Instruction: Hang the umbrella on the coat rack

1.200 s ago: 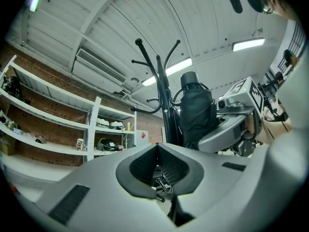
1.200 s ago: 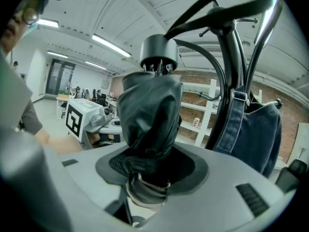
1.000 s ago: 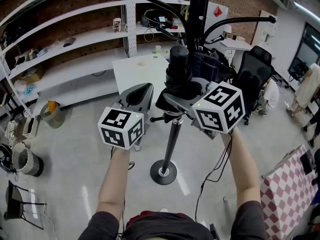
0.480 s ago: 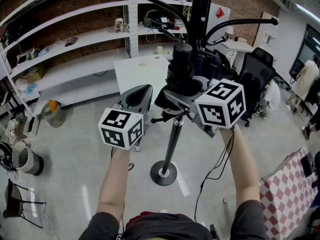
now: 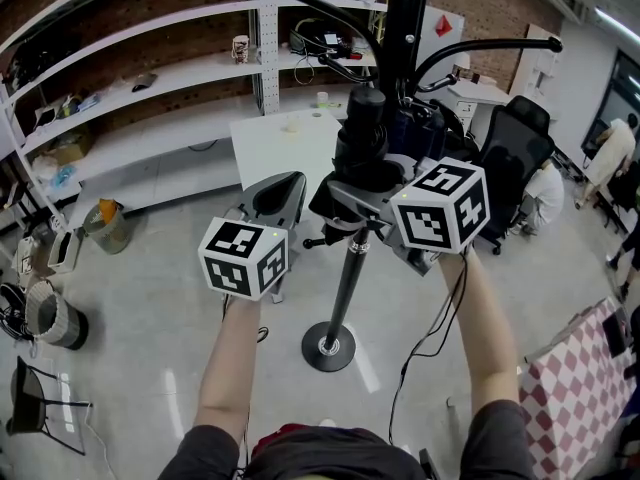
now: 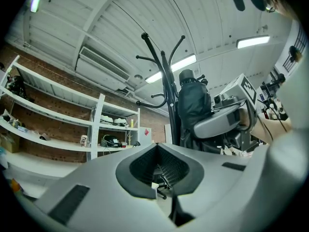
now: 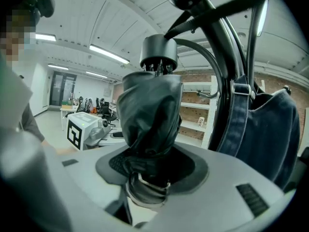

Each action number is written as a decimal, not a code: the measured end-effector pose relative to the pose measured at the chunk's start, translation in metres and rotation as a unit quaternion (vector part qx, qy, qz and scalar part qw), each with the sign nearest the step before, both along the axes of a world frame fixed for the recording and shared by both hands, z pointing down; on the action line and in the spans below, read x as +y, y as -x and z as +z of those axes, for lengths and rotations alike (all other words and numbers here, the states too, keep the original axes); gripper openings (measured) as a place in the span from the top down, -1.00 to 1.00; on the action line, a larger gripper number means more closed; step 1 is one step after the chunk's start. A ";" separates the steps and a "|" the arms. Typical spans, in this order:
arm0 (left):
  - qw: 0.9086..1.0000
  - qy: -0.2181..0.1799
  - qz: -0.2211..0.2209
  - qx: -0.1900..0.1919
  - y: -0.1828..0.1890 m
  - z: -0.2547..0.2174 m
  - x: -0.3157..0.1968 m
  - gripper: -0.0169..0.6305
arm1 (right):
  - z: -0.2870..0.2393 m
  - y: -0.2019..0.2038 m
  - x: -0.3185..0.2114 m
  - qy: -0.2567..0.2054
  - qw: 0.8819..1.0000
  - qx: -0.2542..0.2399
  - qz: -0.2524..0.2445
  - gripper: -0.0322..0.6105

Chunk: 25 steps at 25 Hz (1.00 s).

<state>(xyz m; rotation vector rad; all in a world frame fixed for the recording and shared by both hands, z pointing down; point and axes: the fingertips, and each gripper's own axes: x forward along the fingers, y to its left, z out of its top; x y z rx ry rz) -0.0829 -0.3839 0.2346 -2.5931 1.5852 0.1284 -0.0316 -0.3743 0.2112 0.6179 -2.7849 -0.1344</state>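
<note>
Umbrella [image 7: 149,115], folded, clamped in right gripper [image 7: 147,177] at frame centre beside coat rack [image 5: 402,28]; not yet hooked, hanging remains; left gripper [image 6: 159,170] closed, empty.

Wrinkled black cloth, slight sheen, on umbrella [image 7: 147,115]. Smooth semi-gloss black metal on coat rack [image 5: 345,288]. Blue denim, coarse weave, on bag [image 7: 265,129]. Matt grey plastic on left gripper [image 6: 157,151]. Glossy smooth floor [image 5: 150,348].
</note>
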 end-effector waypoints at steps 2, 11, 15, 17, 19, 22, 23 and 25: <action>1.000 0.001 0.001 0.000 0.000 0.001 -0.001 0.91 | 0.004 0.001 -0.001 0.005 1.000 0.003 -0.001 0.30; 1.000 0.009 0.009 -0.001 -0.006 0.008 -0.003 0.91 | 0.028 -0.002 0.000 0.037 0.999 0.006 0.009 0.30; 1.000 0.014 0.014 -0.005 -0.010 0.013 -0.002 0.91 | 0.042 -0.004 0.001 0.052 0.998 0.005 0.018 0.30; 1.000 0.018 0.016 -0.007 -0.013 0.016 -0.002 0.91 | 0.049 -0.005 0.002 0.056 0.998 0.005 0.024 0.30; 1.000 0.022 0.019 -0.009 -0.015 0.020 -0.002 0.91 | 0.055 -0.008 0.002 0.060 0.998 0.005 0.031 0.30; 0.999 0.028 0.023 -0.010 -0.018 0.026 -0.001 0.91 | 0.064 -0.010 0.002 0.068 0.997 0.003 0.042 0.30; 0.999 0.030 0.024 -0.011 -0.018 0.028 -0.001 0.91 | 0.068 -0.011 0.003 0.070 0.997 0.003 0.044 0.30; 0.999 0.035 0.026 -0.012 -0.019 0.032 0.000 0.91 | 0.073 -0.011 0.004 0.072 0.996 0.005 0.050 0.30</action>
